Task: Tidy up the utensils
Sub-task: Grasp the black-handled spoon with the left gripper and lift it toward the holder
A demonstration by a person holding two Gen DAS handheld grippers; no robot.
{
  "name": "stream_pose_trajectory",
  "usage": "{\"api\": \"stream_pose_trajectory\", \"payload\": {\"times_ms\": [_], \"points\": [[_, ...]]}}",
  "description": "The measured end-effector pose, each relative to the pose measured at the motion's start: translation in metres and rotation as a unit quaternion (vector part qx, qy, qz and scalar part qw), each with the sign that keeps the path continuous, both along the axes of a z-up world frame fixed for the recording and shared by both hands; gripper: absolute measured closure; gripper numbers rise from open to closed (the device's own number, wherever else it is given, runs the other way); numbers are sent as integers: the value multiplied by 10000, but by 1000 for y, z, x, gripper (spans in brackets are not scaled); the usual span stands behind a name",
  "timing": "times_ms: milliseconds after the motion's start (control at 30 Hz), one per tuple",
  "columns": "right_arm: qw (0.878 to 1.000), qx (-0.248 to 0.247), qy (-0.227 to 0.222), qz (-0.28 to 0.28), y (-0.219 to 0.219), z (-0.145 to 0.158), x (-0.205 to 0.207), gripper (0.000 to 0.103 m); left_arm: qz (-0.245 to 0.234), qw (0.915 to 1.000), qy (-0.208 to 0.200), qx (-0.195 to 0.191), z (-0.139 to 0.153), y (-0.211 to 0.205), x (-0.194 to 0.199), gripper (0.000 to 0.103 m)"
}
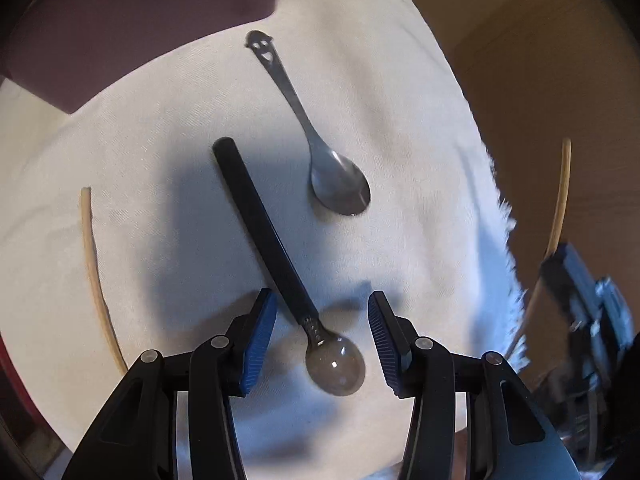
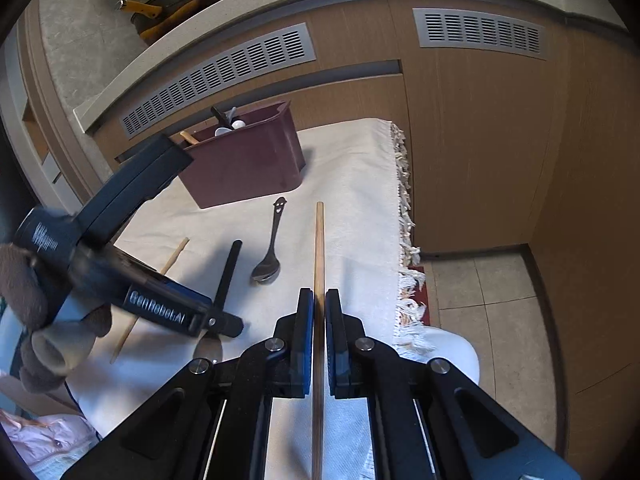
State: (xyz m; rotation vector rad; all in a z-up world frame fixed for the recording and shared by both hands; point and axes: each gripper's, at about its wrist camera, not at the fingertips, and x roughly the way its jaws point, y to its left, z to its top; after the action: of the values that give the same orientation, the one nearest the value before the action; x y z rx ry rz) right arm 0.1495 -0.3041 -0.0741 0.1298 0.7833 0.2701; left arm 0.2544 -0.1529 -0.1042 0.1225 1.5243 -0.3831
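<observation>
From the left wrist, the left hand-held gripper (image 1: 322, 344) hung half-open astride the black-handled spoon (image 1: 280, 268), touching nothing. From the right wrist, the right hand-held gripper (image 2: 319, 340) pinched a chopstick (image 2: 319, 248); next, likely carry it to the maroon bin (image 2: 248, 160) at 11 o'clock.

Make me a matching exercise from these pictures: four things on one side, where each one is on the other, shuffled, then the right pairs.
Things
1. black-handled spoon
2. metal spoon
3. chopstick
4. brown bin

Places
A. clamped in the right gripper
B. standing at the far end of the white cloth
C. lying between the open jaws of the left gripper
D. lying free on the cloth, smiley-face handle end toward the bin

Pairs: 1-C, 2-D, 3-A, 4-B
</observation>
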Motion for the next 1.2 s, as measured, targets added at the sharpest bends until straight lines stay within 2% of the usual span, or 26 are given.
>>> {"api": "stream_pose_trajectory", "payload": {"times_ms": [133,200,233,267,333,400,467,500,633,767,867,1000,1100,1200], "points": [[10000,31,9,-50,-2,0,2,98,-401,9974,-329,497,-1,-17,-15,55],[10000,52,-21,-65,-2,2,1,98,-618,9942,-609,643,2,-24,-18,66],[9999,76,-50,-63,-1,4,0,98,-681,9931,-718,632,4,-26,-18,81],[9999,75,-65,-66,-1,5,-3,98,-698,9922,-836,612,7,-26,-19,89],[9998,113,-125,-54,0,9,-6,98,-658,9907,-1104,450,13,-19,-24,91],[9998,124,-157,-29,2,11,-8,98,-630,9848,-1591,288,23,-8,-37,91],[9998,105,-173,-5,5,14,-8,98,-527,9741,-2197,94,35,7,-53,91],[9998,66,-183,14,7,16,-7,98,-415,9707,-2365,-26,40,16,-61,91],[9997,28,-223,60,16,25,-4,98,13,9667,-2475,-652,53,51,-83,91],[9995,-30,-305,126,26,34,-4,98,294,9473,-3092,-779,75,74,-100,91],[9993,-34,-350,161,34,41,-3,98,438,9380,-3300,-965,92,95,-109,91],[9983,-56,-554,186,44,59,-2,98,580,9207,-3692,-1122,119,109,-117,91],[9965,-64,-827,115,51,80,3,98,680,9031,-4050,-1257,145,122,-113,91],[9925,-121,-1213,44,60,113,14,98,810,8790,-4489,-1391,179,130,-98,91]]}}
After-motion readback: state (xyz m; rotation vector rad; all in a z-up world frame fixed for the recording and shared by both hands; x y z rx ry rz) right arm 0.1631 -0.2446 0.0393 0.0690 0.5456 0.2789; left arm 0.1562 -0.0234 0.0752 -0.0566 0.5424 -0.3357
